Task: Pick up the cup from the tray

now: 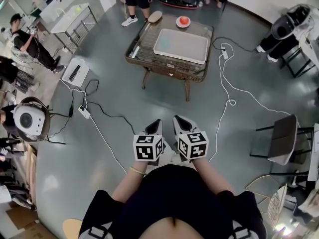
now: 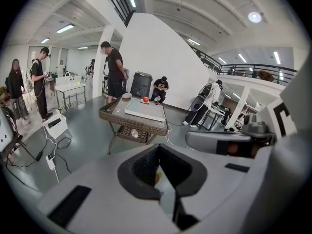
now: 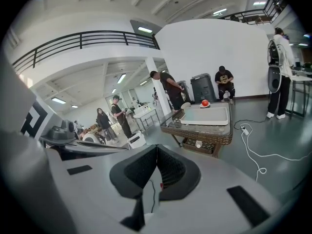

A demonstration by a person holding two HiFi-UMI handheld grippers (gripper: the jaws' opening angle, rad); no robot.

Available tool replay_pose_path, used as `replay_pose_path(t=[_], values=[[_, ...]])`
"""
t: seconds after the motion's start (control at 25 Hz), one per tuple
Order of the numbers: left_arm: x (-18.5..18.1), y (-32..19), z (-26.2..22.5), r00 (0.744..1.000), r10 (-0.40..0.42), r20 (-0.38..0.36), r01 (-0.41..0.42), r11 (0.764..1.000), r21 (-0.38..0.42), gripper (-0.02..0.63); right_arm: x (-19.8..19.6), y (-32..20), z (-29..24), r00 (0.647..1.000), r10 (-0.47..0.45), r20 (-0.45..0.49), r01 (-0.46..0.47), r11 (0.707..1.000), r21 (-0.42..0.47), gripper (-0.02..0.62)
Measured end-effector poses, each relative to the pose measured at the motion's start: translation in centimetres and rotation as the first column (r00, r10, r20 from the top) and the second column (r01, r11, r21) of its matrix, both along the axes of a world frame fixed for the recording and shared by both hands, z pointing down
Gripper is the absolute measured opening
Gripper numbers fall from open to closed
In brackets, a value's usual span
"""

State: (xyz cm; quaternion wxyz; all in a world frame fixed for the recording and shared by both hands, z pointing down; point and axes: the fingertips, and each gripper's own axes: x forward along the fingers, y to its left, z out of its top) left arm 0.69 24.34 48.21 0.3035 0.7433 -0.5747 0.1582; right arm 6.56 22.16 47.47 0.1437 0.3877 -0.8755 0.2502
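A wicker table (image 1: 149, 59) stands far ahead on the grey floor. On it lies a pale rectangular tray (image 1: 180, 45), with nothing showing on its surface. Just beyond the tray, a small red cup-like thing (image 1: 183, 20) sits on a white saucer. Both appear small in the gripper views: the tray (image 2: 145, 112) (image 3: 204, 115) and the red thing (image 2: 145, 100) (image 3: 205, 103). My left gripper (image 1: 155, 126) and right gripper (image 1: 180, 121) are held close to my body, side by side, well short of the table. Both are shut with nothing between their jaws.
A pale oval thing (image 1: 155, 17) lies at the table's far left corner. White cables and a power strip (image 1: 83, 111) trail over the floor, left and right of my path. A folding chair (image 1: 281, 138) stands at the right, a white box (image 1: 76, 71) at the left. People stand beyond the table.
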Motion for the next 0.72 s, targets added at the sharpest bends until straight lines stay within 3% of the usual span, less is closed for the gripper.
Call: replay_pose_path(t=[0.4,0.72], values=[[-1.7,-2.6,0.2,1.0,-0.024,-0.005,0.024,1.0,0.005,0.008,-1.3,-2.4,0.5,1.0,-0.006,0.001,0.006,1.0,-0.006,0.009],[-3.4,-9.2,0.5,1.0,0.001,-0.012,-0.001,1.0,0.018,0.008,-2.1,-8.6,1.2,0.999,0.051,-0.004,-0.051,0.999,-0.013,0.009]])
